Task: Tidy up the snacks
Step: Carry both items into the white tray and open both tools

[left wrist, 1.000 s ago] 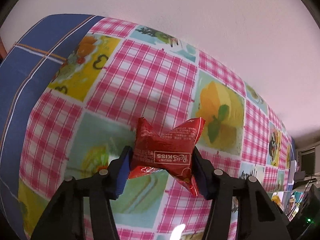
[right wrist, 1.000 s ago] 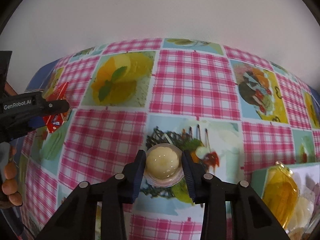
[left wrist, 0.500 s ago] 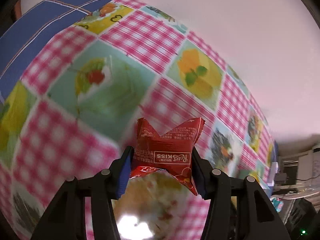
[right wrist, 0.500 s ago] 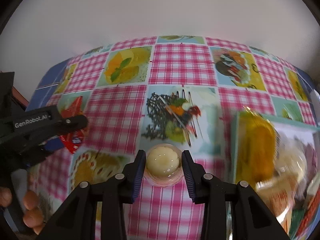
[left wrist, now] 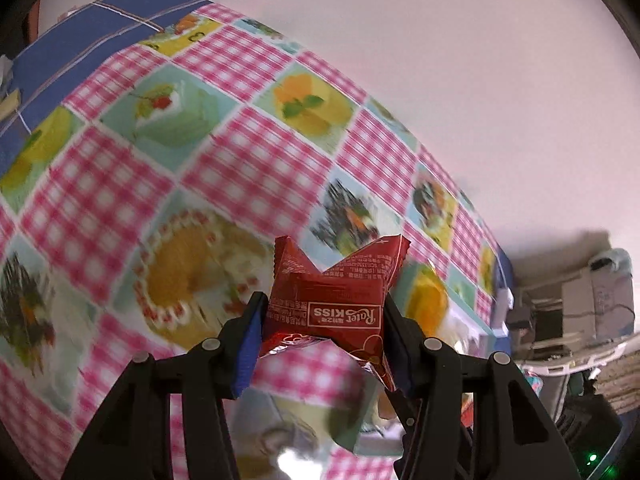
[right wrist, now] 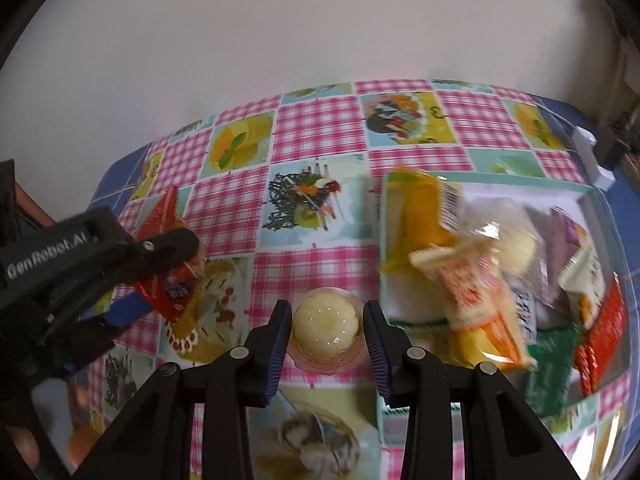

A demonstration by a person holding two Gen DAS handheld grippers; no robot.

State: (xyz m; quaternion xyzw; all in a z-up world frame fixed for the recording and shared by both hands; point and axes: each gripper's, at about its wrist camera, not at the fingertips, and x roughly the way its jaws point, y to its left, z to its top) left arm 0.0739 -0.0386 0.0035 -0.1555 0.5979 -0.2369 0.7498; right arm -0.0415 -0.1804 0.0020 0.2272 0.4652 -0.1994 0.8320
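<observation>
My left gripper (left wrist: pixel 322 320) is shut on a red snack packet (left wrist: pixel 336 300) and holds it above the checked tablecloth. In the right wrist view that gripper (right wrist: pixel 176 264) and the packet (right wrist: pixel 168 280) show at the left. My right gripper (right wrist: pixel 326 328) is shut on a small clear jelly cup (right wrist: pixel 325 326) with pale yellow filling, held above the table. A light green tray (right wrist: pixel 400 304) at the right holds several wrapped snacks, among them a yellow bag (right wrist: pixel 420 216) and an orange-and-white packet (right wrist: pixel 472 280).
The table has a pink checked cloth with food pictures (right wrist: pixel 320 128) and a blue border (left wrist: pixel 80 40). A white wall stands behind it. Clutter and a white box (left wrist: pixel 592 300) lie past the table's right end.
Both grippers have moved right with their loads, toward the tray. The tray has come fully into the right wrist view. Neither grip has changed.
</observation>
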